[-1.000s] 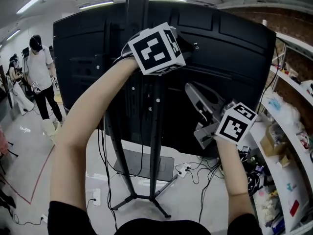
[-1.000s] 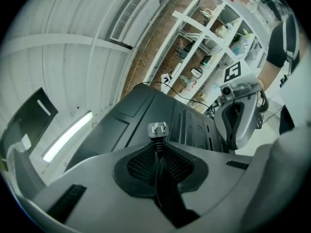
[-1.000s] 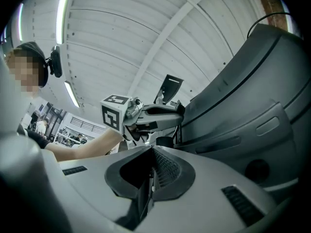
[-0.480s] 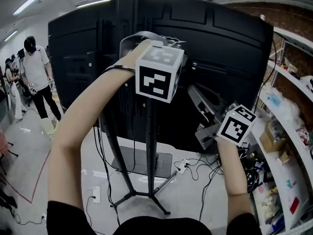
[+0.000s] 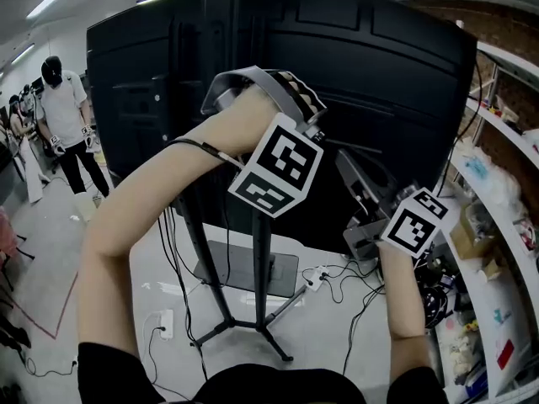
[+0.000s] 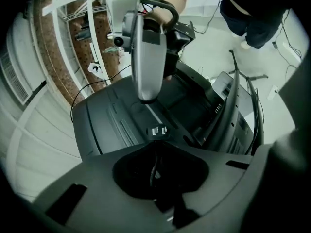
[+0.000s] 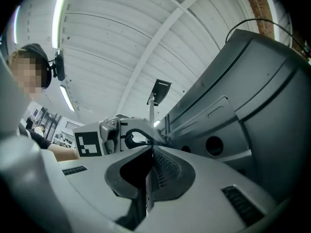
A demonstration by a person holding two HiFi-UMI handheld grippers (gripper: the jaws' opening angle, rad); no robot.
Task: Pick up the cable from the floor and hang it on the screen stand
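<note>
My left gripper [image 5: 313,124] is raised against the back of the big black screen [image 5: 396,82], beside the stand's upright post [image 5: 221,23]. It is shut on the black cable [image 6: 155,171]. The cable's two-prong plug [image 6: 157,130] sticks out just past the jaw tips. A stretch of cable [image 5: 206,147] lies across my left forearm. My right gripper [image 5: 345,162] hangs lower right of the left one, shut with nothing in it, pointing up at the screen's back. In the right gripper view, the jaws [image 7: 148,178] meet along a thin seam, with the left gripper [image 7: 116,135] beyond.
The stand's legs [image 5: 253,335] spread on the floor below. A power strip and loose cables [image 5: 320,289] lie behind them. Cluttered shelves [image 5: 497,225] run along the right. A person in a white shirt [image 5: 63,108] stands far left.
My left gripper has rolled over, so its marker cube now hangs below the hand, and it sits a little lower and further right. The right gripper has barely moved.
</note>
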